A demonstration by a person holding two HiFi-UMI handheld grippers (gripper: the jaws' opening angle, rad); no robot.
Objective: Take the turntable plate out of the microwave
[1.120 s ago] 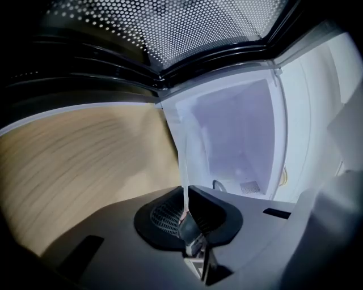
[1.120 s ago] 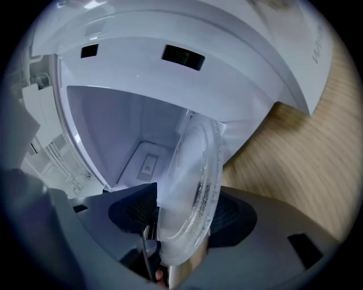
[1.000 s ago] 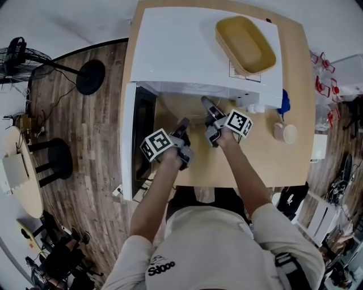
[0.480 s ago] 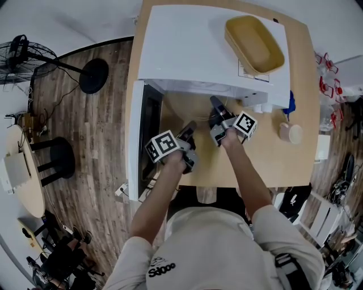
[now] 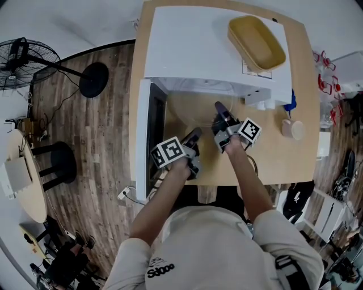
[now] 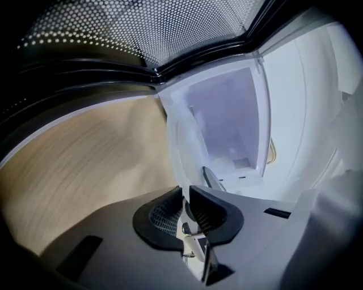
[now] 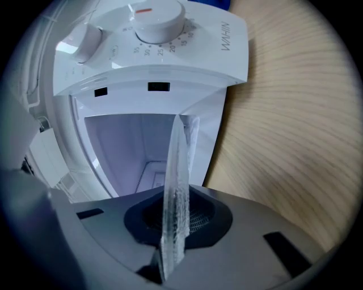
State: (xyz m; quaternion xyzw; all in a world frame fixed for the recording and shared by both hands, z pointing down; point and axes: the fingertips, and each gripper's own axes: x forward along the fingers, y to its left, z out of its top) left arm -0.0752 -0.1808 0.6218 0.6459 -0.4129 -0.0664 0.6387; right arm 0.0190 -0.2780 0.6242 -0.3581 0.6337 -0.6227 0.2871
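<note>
The clear glass turntable plate lies half out of the white microwave, over the tabletop in front of its open cavity. My right gripper has just been closing and is shut on the plate's right rim. In the right gripper view the glass edge stands between the pads. My left gripper is at the plate's near edge. Its jaws have just been opening, and the pads show a narrow gap. The plate rim runs down into that gap.
The microwave door hangs open to the left, its perforated window close beside my left gripper. The dials are right of the cavity. A yellow tray rests on top of the microwave. A cup stands on the wooden table at the right.
The right jaws have gone from wide apart to closed on the plate's rim. Both grippers and the plate have shifted slightly toward the person, out of the cavity.
</note>
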